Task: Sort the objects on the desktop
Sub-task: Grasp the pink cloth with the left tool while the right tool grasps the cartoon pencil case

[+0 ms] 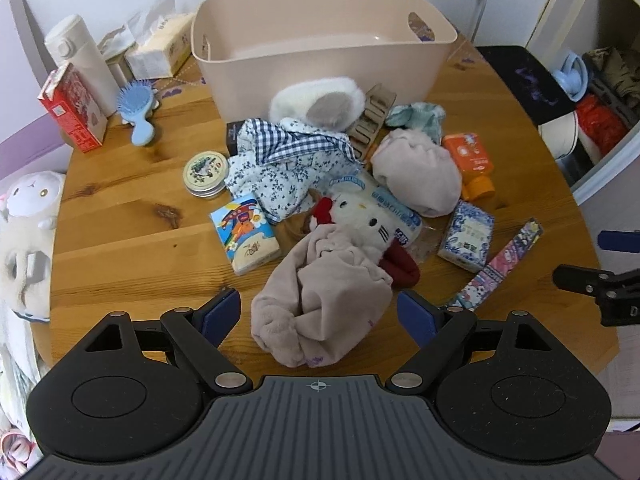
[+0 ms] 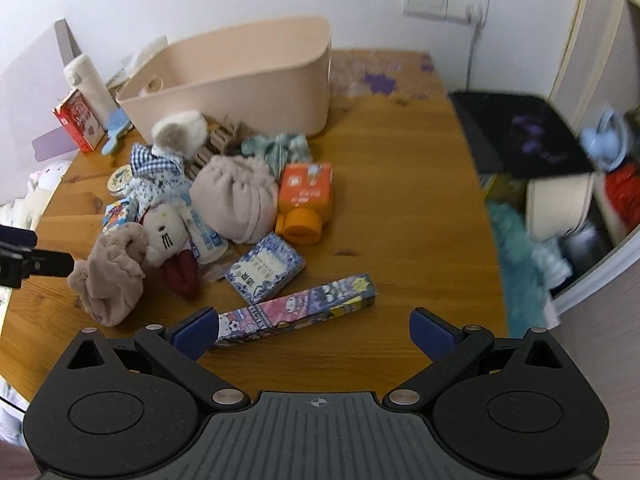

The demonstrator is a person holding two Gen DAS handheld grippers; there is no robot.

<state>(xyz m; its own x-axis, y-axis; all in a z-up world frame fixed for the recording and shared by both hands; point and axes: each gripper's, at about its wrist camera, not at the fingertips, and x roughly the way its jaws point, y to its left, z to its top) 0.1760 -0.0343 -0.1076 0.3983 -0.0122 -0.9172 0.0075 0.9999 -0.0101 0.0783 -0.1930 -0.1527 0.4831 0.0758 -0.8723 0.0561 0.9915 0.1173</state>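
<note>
A heap of small things lies on the round wooden table [image 1: 120,240] in front of an empty beige tub [image 1: 320,40]. In the left wrist view my left gripper [image 1: 320,316] stands open above a crumpled beige cloth [image 1: 320,304], apart from it. Behind the cloth lie a white cat plush [image 1: 360,216], a blue floral cloth [image 1: 280,168], a colourful tissue pack [image 1: 244,236] and a round tin [image 1: 206,174]. My right gripper [image 2: 316,332] is open over bare wood, its left finger beside a long patterned box [image 2: 304,308]. A blue-white tissue pack [image 2: 264,268] and an orange bottle [image 2: 304,200] sit beyond.
At the back left stand a white flask [image 1: 80,60], a red carton [image 1: 72,108], a blue hairbrush [image 1: 138,112] and a tissue box [image 1: 160,48]. Right of the table is a black stool top [image 2: 520,132] and an open cupboard with clutter [image 2: 580,208]. Soft toys [image 1: 28,220] lie at the left.
</note>
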